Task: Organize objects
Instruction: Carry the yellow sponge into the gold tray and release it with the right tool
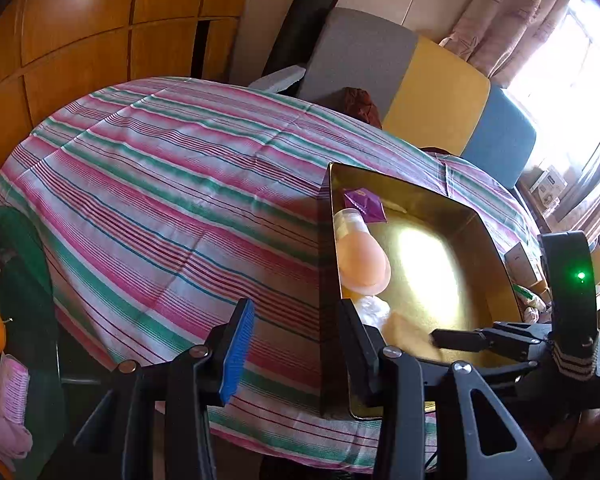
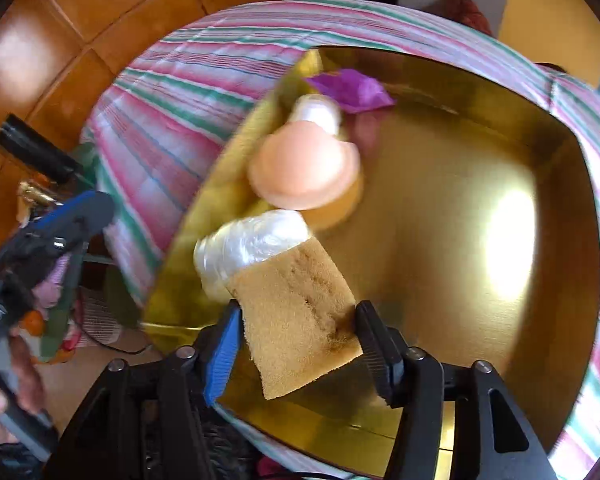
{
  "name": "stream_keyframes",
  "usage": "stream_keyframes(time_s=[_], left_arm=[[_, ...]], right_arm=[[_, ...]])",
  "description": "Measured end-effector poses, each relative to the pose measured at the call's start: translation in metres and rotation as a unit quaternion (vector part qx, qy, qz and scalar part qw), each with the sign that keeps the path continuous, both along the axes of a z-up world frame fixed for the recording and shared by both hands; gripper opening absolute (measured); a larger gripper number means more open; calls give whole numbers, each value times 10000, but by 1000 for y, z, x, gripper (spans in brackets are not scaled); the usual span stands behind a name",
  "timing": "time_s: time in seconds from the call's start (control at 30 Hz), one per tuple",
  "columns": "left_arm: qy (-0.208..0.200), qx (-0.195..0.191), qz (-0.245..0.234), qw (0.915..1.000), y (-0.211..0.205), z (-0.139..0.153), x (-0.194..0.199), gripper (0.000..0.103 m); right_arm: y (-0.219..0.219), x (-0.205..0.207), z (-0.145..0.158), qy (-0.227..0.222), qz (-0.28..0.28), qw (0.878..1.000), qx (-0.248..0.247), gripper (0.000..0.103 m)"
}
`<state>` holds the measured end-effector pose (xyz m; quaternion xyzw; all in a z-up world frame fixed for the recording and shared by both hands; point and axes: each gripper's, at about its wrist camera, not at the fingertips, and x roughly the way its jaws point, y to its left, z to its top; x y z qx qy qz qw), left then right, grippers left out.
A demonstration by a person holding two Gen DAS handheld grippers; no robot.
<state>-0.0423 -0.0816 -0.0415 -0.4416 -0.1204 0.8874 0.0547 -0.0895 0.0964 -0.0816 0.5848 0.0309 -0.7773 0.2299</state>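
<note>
Centrally, the tan sponge [image 2: 300, 312] hung between the fingers of the right gripper [image 2: 296, 340] over the gold tray [image 2: 440, 208]; whether the pads still pressed on it could not be told. Beneath it in the tray lay a crumpled clear plastic bottle [image 2: 248, 248], a peach-coloured bottle [image 2: 304, 168] and a purple wrapper [image 2: 352, 90], and the tray rested on the striped cloth [image 1: 160, 184]. Alongside, the left gripper [image 1: 296, 344] stood released and empty, its jaws straddling the tray's near wall.
</note>
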Motion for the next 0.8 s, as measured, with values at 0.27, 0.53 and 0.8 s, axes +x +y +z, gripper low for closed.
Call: stream_keyframes(time_s=[0.27,0.53,0.8], left_arm=[[94,-62,-43,9999,5,6,3,43],[221,-202,-291,9991,28,20,7,43],[323,-452,-839,9949,72,29,13,43]], right_arm=[[21,8,11,166,-288,9984,-466,77],[64,20,34,578,-875,9920,-697,80],[114,34,54,931,-1328,9844,-687,80]])
